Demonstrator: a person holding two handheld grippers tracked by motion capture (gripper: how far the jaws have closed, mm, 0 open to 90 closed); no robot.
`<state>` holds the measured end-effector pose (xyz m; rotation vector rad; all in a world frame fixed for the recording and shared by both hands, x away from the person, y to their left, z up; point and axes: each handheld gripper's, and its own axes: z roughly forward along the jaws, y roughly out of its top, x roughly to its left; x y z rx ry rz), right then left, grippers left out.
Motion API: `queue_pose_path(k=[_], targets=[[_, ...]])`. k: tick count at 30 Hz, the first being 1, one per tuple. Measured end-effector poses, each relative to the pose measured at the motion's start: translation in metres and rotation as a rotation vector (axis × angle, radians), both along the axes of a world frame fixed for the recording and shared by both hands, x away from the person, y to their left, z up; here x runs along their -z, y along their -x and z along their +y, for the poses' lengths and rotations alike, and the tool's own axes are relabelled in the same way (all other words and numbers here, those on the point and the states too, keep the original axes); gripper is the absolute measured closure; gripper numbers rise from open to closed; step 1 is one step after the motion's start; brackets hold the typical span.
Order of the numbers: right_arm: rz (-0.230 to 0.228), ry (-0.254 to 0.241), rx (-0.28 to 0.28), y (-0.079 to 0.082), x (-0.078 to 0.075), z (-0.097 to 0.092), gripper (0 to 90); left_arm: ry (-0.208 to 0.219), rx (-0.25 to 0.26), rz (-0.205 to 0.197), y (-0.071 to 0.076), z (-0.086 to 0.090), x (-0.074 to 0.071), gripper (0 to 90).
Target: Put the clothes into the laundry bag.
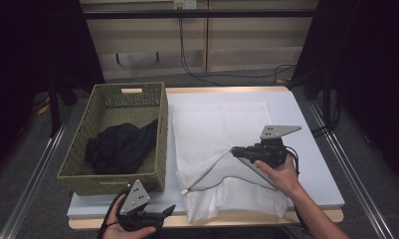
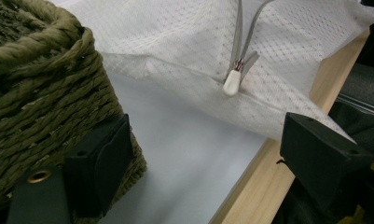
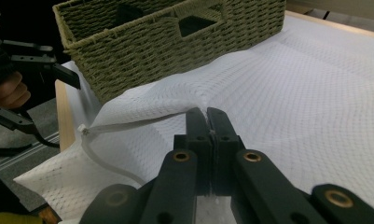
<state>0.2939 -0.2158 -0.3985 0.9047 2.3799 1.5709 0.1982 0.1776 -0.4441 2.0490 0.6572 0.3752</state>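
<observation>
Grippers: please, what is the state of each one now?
Left gripper: open, holding nothing.
Right gripper: closed on the white mesh bag.

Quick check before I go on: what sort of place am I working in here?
Probably a lab or recording setup, not a home: a bare white table ringed by dark curtains, cables trailing on grey carpet, with only a woven basket and a mesh bag staged.

Woven olive basket (image 1: 159, 124) stood on L side of white tabletop (image 1: 311, 144), w/ a crumpled black cloth (image 1: 120, 147) inside. Table's wooden front edge (image 1: 247, 219) showed. Cables (image 1: 227, 77) lay on grey floor behind, near pale wood cabinets (image 1: 256, 35).
</observation>
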Motion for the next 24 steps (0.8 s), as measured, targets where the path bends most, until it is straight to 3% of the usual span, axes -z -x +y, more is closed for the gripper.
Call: queue_pose_path(k=[14, 24], targets=[[0.006, -0.041, 0.006, -0.002, 0.0, -0.002, 88.9, 0.019, -0.008, -0.008, 0.003, 0.002, -0.002, 16.8], [0.003, -0.063, 0.01, -0.002, -0.002, -0.003, 88.9, 0.082, 0.004, -0.046, 0.008, 0.011, -0.014, 20.4]])
